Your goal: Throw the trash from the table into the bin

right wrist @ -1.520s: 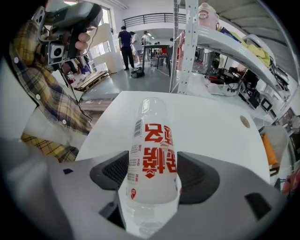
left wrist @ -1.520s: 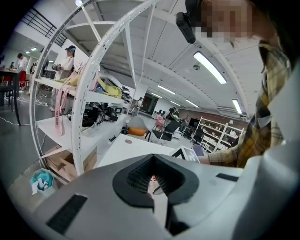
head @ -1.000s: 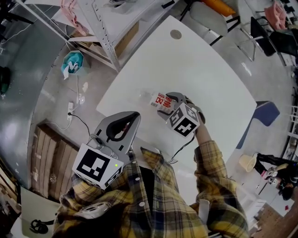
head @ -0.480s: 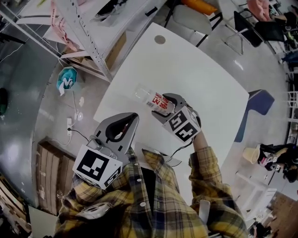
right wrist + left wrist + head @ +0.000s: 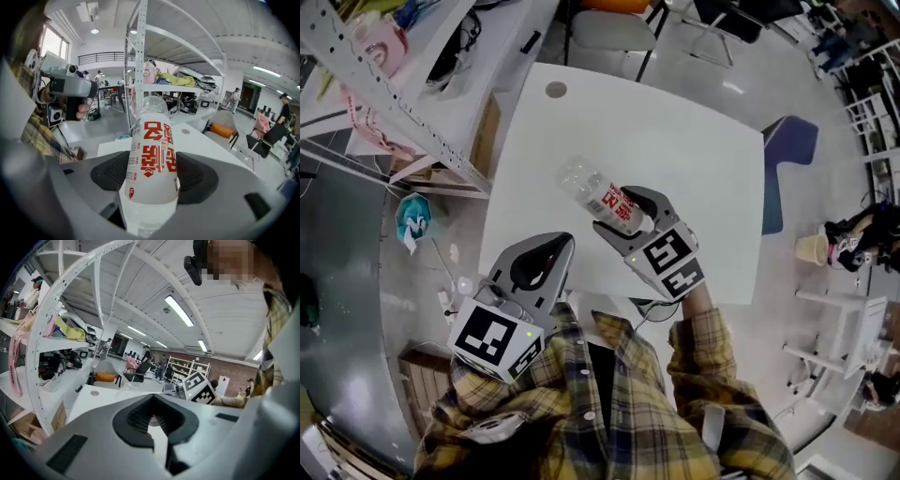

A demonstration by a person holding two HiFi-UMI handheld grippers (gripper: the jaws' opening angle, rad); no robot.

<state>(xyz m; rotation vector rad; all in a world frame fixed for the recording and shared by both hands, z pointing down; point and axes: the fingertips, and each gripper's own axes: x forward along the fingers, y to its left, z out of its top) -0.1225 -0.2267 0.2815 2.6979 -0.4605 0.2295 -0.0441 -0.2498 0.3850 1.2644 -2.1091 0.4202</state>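
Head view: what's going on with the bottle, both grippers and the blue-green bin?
bottle: gripped around its labelled middle, clear end sticking out past the jaws.
right gripper: shut on the bottle.
left gripper: shut, nothing in it.
bin: on the floor beside the table, open on top, something white inside.

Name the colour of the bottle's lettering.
Red on white; the bottle shows clearest in the right gripper view.
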